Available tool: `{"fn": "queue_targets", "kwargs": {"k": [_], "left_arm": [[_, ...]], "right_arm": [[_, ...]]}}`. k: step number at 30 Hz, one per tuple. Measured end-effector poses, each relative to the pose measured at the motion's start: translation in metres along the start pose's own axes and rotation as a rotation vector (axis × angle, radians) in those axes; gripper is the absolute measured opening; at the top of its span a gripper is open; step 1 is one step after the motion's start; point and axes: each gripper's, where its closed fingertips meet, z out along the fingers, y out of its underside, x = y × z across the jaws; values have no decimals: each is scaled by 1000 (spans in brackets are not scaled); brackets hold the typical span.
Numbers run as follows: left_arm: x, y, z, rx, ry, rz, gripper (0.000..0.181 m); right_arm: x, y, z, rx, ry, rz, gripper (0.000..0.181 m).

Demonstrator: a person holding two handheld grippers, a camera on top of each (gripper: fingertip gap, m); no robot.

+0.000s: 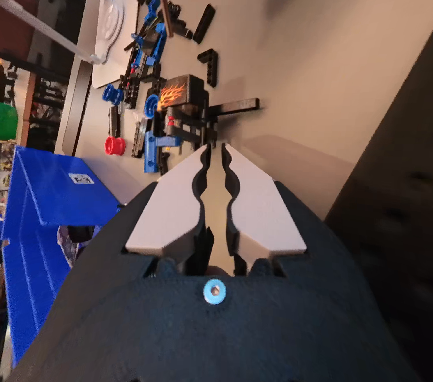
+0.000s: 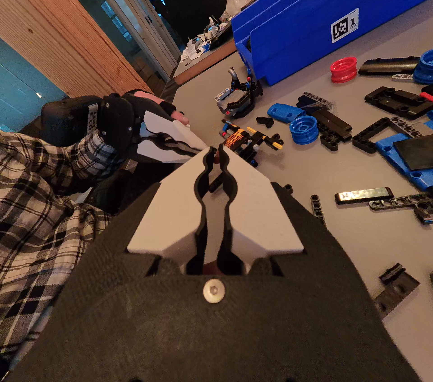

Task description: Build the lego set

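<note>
2 sub-assemblies stood partly built on the counter: a grey-black one near the blue bin, and the flame-panelled one pinched at its black frame by the left tongs. Right tongs were narrow, perhaps holding a small brownish piece, unclear. Wheels and beams lay loose; much remained.

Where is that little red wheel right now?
The red wheel lies on the grey table, upper right in the right wrist view, just in front of the blue bin and beside a long black piece.
</note>
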Motion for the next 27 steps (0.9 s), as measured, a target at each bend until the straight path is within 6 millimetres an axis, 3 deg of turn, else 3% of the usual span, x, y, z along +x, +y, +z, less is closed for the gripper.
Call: {"fn": "queue_targets", "kwargs": {"k": [4, 8, 13, 16, 20, 24, 27], "left_arm": [[-16, 20, -1, -65, -60, -7, 15], [-19, 26, -5, -60, -28, -92, 39], [7, 10, -9, -18, 131, -309, 49], [18, 21, 1, -111, 137, -363, 45], [24, 15, 10, -111, 184, -445, 10], [20, 15, 13, -129, 188, -451, 7], [20, 7, 15, -65, 263, -571, 5]], "right_arm": [[1, 1, -2, -3, 9, 2, 1], [-1, 4, -1, -17, 0, 4, 1], [-3, 9, 2, -35, -1, -5, 1], [-5, 11, 4, -42, -7, -6, 2], [-9, 14, 7, -53, -11, -18, 2], [-12, 11, 5, -45, -8, -36, 2], [-12, 7, 2, -30, -1, -55, 2]]}}
